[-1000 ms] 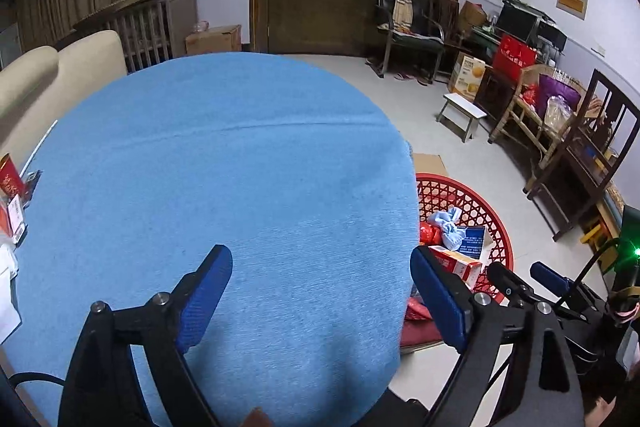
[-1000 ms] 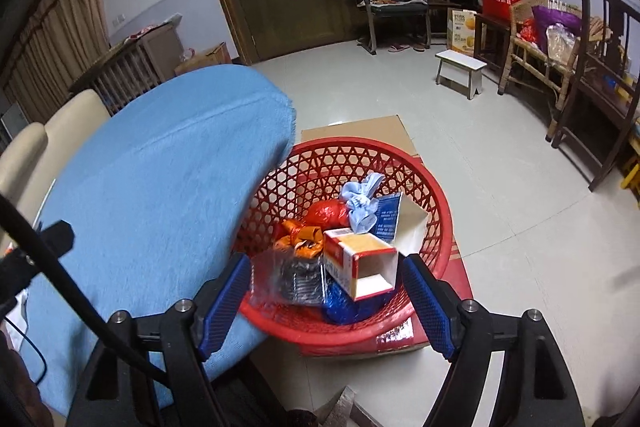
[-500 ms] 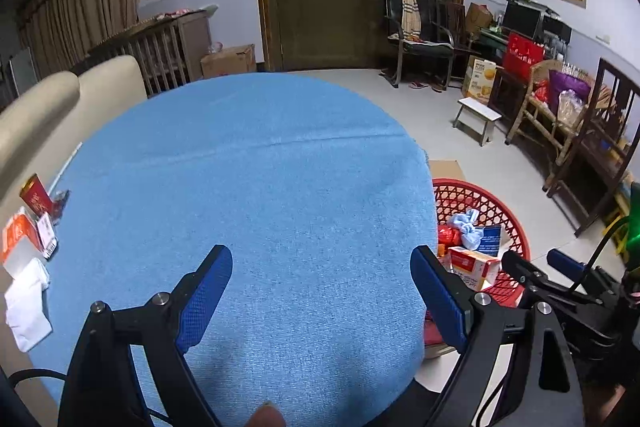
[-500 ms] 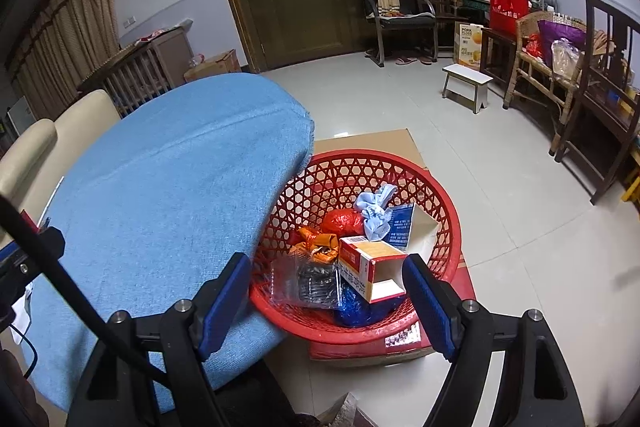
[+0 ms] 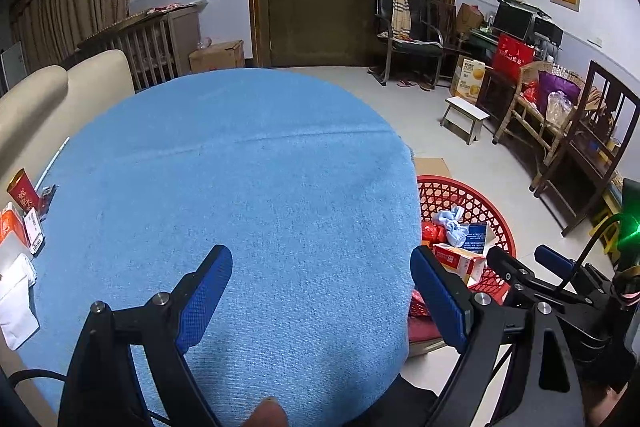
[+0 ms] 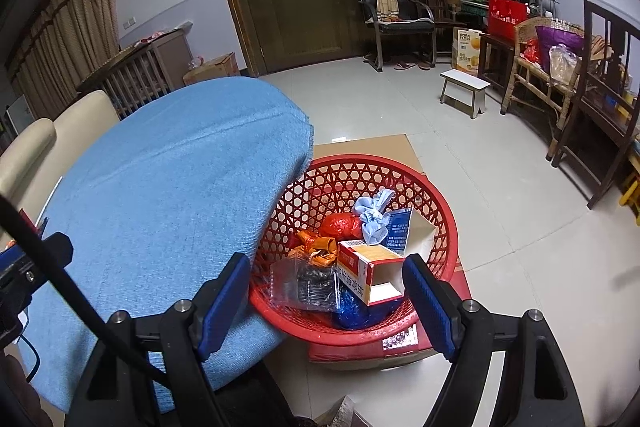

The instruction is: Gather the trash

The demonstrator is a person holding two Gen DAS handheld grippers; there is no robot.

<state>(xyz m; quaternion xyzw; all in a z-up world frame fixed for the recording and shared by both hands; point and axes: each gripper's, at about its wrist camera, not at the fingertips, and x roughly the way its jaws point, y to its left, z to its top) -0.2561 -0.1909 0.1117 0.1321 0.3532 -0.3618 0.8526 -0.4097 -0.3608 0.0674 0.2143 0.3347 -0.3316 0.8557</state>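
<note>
While we held both tools over the blue tablecloth (image 5: 248, 195), our left gripper (image 5: 320, 301) stood with its jaws spread wide and nothing between them, only bare cloth beneath. Our right gripper (image 6: 326, 301) was likewise spread and empty, hanging above the near rim of the red basket (image 6: 444, 211) that sat on the floor just beside the table edge.

Nearest in that basket we saw a crumpled clear plastic bag (image 6: 304, 285) and a blue wrapper (image 6: 356, 313), with an open orange-and-white carton (image 6: 370, 277) lying on top of them. Behind these lay orange wrappers (image 6: 316, 247), a red plastic bag (image 6: 340, 225), a wad of pale blue tissue (image 6: 372, 213) and a blue printed card (image 6: 398, 229). The basket rested on flattened cardboard (image 6: 372, 147).

At the table's left edge we could make out a red packet (image 5: 24, 189) and white paper (image 5: 16, 301), well apart from the basket.
</note>
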